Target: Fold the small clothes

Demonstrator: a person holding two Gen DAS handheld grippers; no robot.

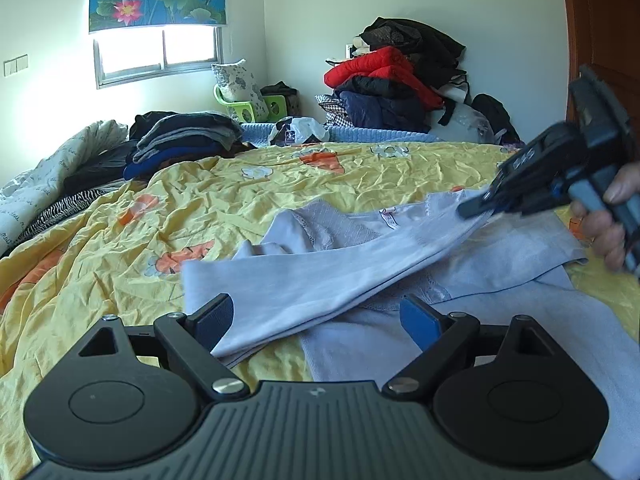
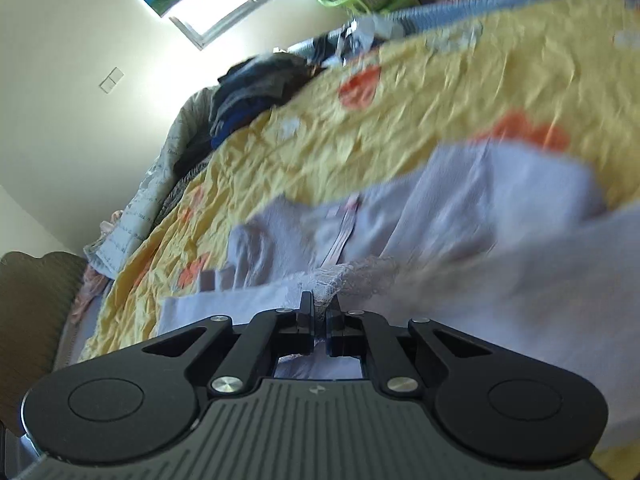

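A pale lilac garment (image 1: 360, 264) with lace trim lies spread on the yellow flowered bedspread (image 1: 120, 240). My left gripper (image 1: 320, 320) is open low over the near side, one long fold of the garment running between its wide-set fingers (image 1: 214, 316) without being pressed. My right gripper (image 1: 474, 207), held by a hand (image 1: 608, 220), is shut on the garment's far right edge and holds that edge raised off the bed. The right wrist view is tilted and blurred; there my right gripper (image 2: 320, 312) pinches the lacy edge of the garment (image 2: 480, 220).
A stack of dark folded clothes (image 1: 184, 140) sits at the bed's far left beside a white quilt (image 1: 40, 184). A heap of red and dark jackets (image 1: 400, 80) rises against the back wall. A wooden door (image 1: 600, 20) stands at the right.
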